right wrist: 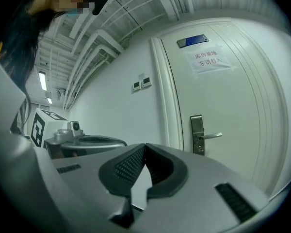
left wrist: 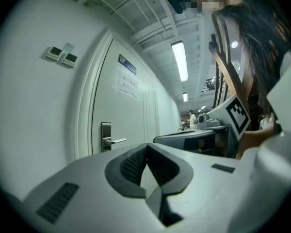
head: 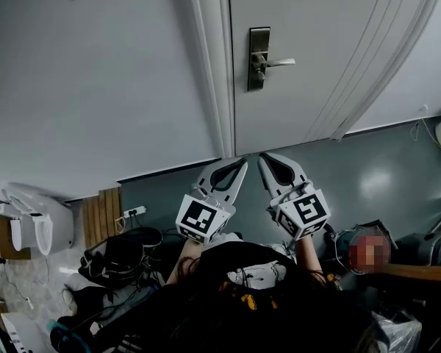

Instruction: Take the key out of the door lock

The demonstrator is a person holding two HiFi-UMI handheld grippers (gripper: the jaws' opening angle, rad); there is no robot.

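Key (head: 258,70): small stub in lock plate (head: 259,39), just under handle (head: 279,62).
My left claw (head: 240,162): jaws together, empty, well apart from lock plate.
My right claw (head: 264,157): jaws together, empty, likewise apart from it.

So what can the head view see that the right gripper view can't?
Only the head view shows the grey floor, the wooden slats and the dark pile of cables. Only the right gripper view shows the blue sign and the paper notice high on the door, the two wall panels and the ceiling light. Both show the white door, its lock plate and its lever handle.
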